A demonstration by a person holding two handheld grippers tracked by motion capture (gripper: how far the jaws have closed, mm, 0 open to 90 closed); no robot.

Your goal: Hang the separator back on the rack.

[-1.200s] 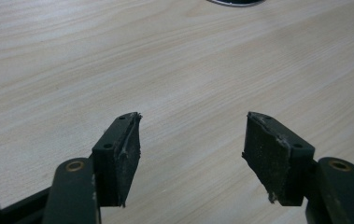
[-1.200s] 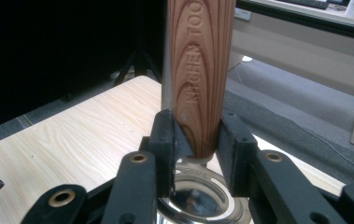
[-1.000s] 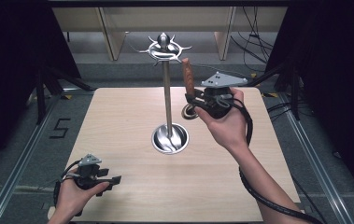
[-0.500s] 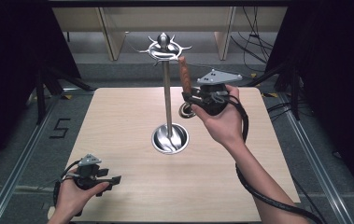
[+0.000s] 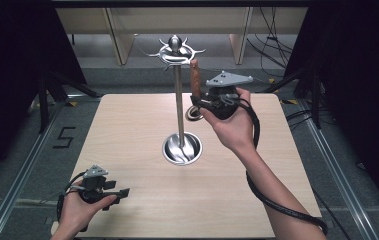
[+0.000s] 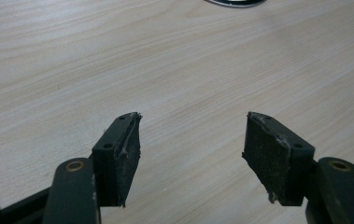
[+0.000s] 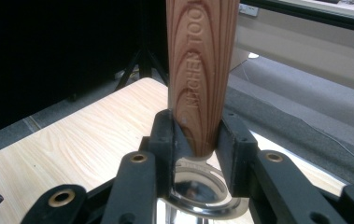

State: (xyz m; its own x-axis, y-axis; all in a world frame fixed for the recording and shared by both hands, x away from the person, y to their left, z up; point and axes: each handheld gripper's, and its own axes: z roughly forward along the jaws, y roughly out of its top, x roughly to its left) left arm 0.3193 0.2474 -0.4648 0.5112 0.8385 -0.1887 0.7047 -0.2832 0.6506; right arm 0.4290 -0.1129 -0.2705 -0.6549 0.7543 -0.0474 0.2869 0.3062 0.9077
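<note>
Clamping a wooden-handled utensil (image 7: 202, 79), the right tool (image 7: 198, 140) hides its head; left tool (image 6: 191, 154) gapes.

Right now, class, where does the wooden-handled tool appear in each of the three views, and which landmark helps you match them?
High view: the wooden-handled tool stands upright in the right gripper, right of the metal stand, upper centre.
Left gripper view: not in it.
Right gripper view: the handle rises from between the jaws, centre, with its metal ring below.
Shared landmark: the wooden table.
</note>
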